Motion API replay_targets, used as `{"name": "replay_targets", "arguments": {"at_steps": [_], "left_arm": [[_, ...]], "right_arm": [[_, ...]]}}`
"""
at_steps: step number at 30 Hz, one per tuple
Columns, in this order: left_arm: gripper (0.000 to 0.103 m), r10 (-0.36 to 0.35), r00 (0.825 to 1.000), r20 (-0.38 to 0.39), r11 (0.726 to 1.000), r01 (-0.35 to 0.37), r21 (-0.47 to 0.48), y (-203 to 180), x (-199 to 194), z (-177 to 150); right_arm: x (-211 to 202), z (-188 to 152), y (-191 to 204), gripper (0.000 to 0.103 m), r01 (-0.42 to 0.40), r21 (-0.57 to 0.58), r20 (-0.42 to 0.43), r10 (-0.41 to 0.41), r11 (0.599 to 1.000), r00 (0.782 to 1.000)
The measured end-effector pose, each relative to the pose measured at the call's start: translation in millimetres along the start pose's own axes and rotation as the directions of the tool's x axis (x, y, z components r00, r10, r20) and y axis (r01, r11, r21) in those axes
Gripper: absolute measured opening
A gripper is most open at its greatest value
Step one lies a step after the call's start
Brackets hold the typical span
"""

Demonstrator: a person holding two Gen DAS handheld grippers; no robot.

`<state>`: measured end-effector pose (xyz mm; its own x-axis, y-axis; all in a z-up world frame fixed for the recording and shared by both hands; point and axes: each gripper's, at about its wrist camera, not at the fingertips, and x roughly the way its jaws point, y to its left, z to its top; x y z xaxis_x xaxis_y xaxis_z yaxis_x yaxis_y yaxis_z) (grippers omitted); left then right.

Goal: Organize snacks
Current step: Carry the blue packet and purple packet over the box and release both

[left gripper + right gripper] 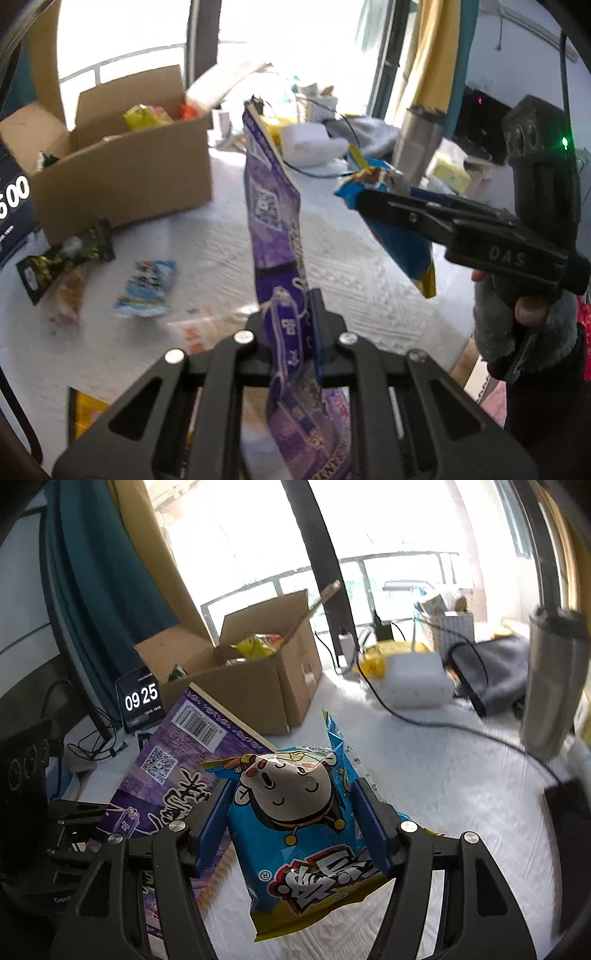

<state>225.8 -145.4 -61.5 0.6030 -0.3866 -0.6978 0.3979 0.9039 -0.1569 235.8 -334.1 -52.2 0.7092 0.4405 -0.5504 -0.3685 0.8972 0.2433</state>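
Observation:
My left gripper is shut on a purple snack bag and holds it upright above the white table. The purple bag also shows in the right wrist view. My right gripper is shut on a blue snack bag with a cartoon face, held in the air. In the left wrist view the right gripper hangs at the right with the blue bag. An open cardboard box with snacks inside stands at the back left; it also shows in the right wrist view.
Loose snack packets lie on the white table: a black one, a light blue one, an orange one. A clock display stands left of the box. Cables, a white pack and grey cloth lie behind.

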Motion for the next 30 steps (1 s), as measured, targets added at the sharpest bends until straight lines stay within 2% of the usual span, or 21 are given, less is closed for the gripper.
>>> {"name": "replay_targets", "arguments": {"at_steps": [7,13,22,30], "left_arm": [[0.014,0.063,0.995,0.08,0.997,-0.059,-0.048,50,-28,20],[0.014,0.128,0.983,0.131,0.99,-0.119,-0.075,97,-50,34],[0.014,0.208,0.959,0.19,0.975,-0.187,-0.12,157,-73,51],[0.014,0.272,0.931,0.242,0.96,-0.246,-0.135,206,-78,82]], "right_arm": [[11,28,27,0.068,-0.006,-0.061,0.016,0.007,0.998,1.0],[32,55,53,0.068,-0.02,-0.11,0.026,0.023,0.994,0.999],[66,88,85,0.068,-0.048,-0.17,0.024,0.052,0.984,0.998],[98,113,105,0.068,-0.067,-0.219,0.02,0.074,0.973,0.997]]}}
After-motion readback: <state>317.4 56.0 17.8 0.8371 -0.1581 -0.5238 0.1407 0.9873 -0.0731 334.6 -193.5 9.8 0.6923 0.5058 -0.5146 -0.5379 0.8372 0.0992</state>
